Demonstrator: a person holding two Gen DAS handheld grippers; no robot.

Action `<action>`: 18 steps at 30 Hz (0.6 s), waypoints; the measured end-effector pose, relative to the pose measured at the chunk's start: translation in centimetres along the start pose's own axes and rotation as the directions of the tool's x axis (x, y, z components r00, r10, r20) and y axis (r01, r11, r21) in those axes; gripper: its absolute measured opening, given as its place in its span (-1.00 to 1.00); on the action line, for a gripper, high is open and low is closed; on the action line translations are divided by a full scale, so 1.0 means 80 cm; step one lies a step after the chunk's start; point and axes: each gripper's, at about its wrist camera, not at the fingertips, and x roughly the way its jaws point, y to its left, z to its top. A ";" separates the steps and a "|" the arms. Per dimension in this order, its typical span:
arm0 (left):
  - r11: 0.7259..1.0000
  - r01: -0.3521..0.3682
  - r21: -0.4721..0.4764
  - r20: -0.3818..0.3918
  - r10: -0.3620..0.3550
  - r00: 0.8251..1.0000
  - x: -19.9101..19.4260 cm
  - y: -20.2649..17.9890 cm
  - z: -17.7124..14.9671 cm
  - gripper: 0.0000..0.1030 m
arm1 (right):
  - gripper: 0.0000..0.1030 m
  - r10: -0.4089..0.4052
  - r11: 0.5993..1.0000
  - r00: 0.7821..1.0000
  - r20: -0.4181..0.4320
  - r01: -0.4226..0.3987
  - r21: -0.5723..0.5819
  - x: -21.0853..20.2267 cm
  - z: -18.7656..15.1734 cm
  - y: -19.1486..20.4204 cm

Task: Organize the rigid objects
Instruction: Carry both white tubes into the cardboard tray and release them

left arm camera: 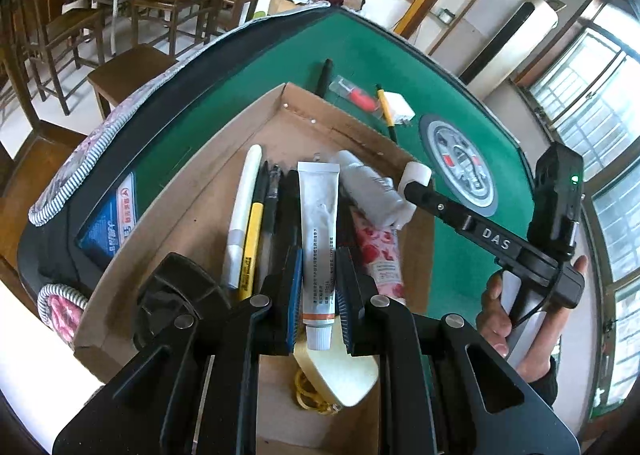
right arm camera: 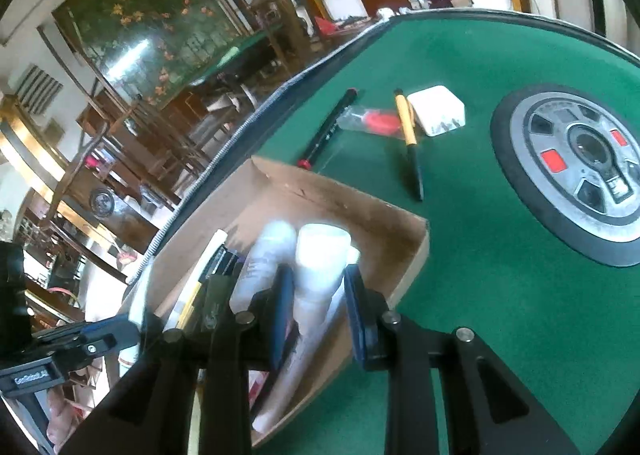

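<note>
The white squeeze tube with an orange band near its cap (left arm camera: pixel 319 239) sits between the narrow-set jaws of the left gripper (left arm camera: pixel 318 307), and the blue pads appear to press on its sides. Its long axis runs straight ahead along the fingers, cap end toward the hand. It hangs over the shallow brown cardboard box (left arm camera: pixel 188 211), above the pens and a flowered pink packet lying there.

The right gripper (right arm camera: pixel 318 307) carries a small white cylindrical bottle (right arm camera: pixel 320 267) between half-closed jaws, just over the near right corner of the same box; the picture is blurred, so the contact is my judgement.

Farther ahead of both grippers, on the green felt table (right arm camera: pixel 460 255), lie a black pen (right arm camera: pixel 328 127), a yellow-and-black pen (right arm camera: pixel 408 135) and a white plug adapter (right arm camera: pixel 438 115). The right gripper seems nearer to them.
</note>
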 end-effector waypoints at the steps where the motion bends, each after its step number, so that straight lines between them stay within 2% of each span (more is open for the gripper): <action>1: 1.000 -0.005 0.003 -0.003 0.005 1.000 0.003 0.000 0.000 -0.70 | -0.50 0.017 1.000 1.000 0.004 -0.017 0.006 0.003 -0.003 -0.002; 18: 0.998 -0.070 -0.001 -0.050 0.070 0.996 0.050 0.001 0.001 -0.70 | -0.51 0.063 0.997 0.997 0.044 -0.064 0.036 -0.003 -0.012 -0.005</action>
